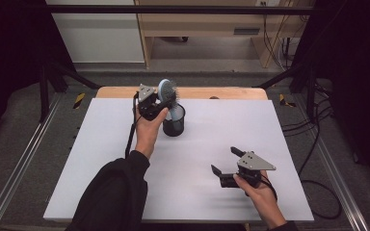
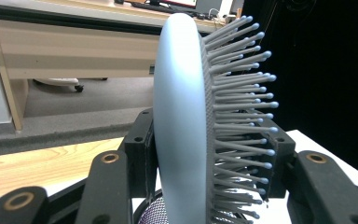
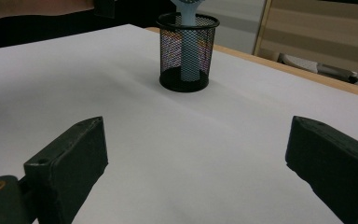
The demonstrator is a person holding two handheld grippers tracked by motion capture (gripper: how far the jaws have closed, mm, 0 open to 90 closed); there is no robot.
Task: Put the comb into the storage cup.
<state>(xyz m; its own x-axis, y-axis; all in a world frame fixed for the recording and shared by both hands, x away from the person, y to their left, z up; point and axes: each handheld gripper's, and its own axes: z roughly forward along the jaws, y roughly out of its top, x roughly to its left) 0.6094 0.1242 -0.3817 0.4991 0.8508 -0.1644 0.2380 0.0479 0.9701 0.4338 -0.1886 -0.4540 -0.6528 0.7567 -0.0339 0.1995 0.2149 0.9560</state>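
Brush (image 1: 166, 91) upright, handle down inside mesh cup (image 1: 174, 122); head clamped between left gripper (image 1: 149, 102) jaws, long axis vertical. Right gripper (image 1: 227, 163) wide open, empty, well apart, near front.

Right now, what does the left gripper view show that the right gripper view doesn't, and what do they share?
Left gripper view alone: the hairbrush head close up, its bristles sticking out sideways, clamped between the left tool and its black jaws.

Right gripper view alone: the whole mesh cup standing on the white table, and the right tool wide open, holding nothing.

Shared: the brush and the cup.
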